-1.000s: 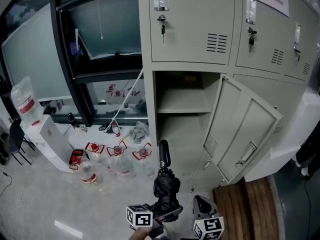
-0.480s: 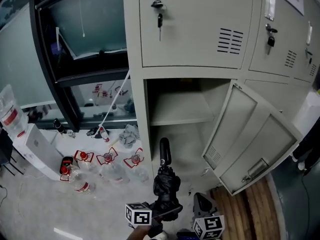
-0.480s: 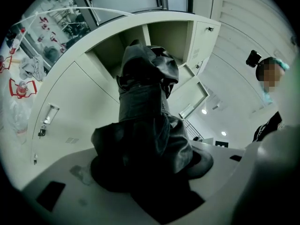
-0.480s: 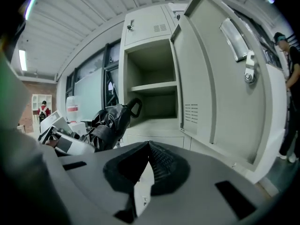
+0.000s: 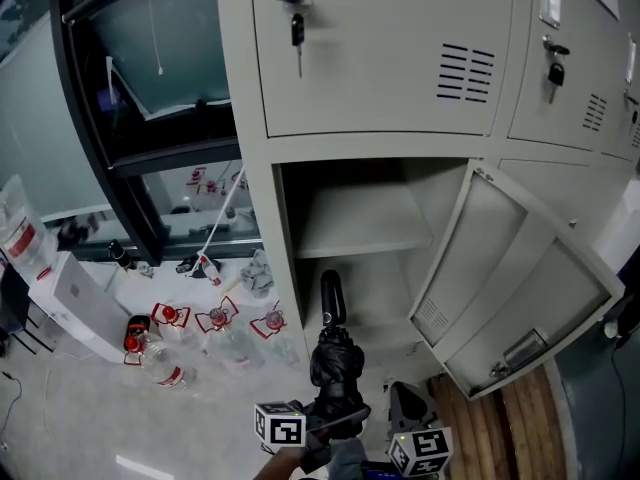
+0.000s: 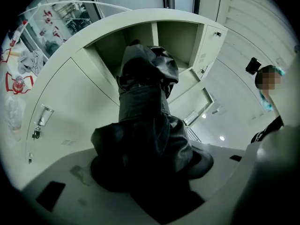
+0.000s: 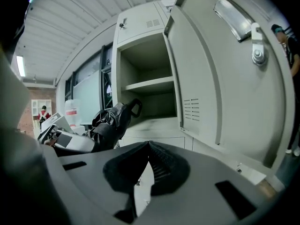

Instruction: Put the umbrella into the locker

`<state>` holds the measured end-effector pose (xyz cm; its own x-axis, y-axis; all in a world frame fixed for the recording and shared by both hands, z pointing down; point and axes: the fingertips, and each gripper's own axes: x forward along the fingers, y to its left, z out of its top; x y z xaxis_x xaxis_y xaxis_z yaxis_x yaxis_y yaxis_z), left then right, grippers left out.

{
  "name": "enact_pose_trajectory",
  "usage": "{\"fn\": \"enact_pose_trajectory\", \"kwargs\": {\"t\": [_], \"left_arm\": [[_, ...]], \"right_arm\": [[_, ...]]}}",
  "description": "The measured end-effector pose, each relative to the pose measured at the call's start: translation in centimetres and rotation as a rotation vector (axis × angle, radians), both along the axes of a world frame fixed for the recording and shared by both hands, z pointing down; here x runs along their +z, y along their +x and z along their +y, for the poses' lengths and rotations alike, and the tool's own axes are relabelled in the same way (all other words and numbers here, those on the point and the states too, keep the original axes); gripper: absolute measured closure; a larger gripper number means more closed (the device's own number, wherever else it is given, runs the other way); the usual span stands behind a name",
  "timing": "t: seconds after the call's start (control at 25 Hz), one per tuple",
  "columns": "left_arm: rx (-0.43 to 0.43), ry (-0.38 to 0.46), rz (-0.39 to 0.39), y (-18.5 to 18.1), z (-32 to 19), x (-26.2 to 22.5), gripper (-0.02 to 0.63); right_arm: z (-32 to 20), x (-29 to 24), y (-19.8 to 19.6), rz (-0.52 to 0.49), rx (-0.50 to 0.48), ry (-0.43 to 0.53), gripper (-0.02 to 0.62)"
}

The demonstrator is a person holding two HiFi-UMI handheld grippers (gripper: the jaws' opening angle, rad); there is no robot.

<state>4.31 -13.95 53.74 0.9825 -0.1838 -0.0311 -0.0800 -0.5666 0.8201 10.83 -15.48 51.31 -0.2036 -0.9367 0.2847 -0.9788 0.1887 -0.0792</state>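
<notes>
Well, the umbrella (image 5: 335, 363) is clamped in the left gripper (image 5: 334, 423)

left hand-held gripper (image 5: 335, 420) clamping umbrella (image 5: 335, 363), right hand-held gripper (image 7: 145, 168) closed, empty

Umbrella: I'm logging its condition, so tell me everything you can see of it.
The umbrella is black, folded, its glossy fabric loosely bunched. Its stubby handle with a strap loop points up toward the open locker. The left tool is shut on its lower end, holding it roughly upright before the opening.
</notes>
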Motion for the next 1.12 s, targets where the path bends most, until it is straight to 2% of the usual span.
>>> {"fn": "enact_pose_trajectory", "kwargs": {"t": [0.12,1.12], "left_arm": [[-0.009,0.011,-0.008,0.0,-0.7,0.2,0.334],[0.037,-0.092,0.048,3.3,-7.0,0.7,0.333]], "right_arm": [[-0.5,0.4,-0.1,-0.006,-0.010,0.001,0.594],[-6.7,1.2,2.0,-0.002,0.007,-0.039,0.594]]}}
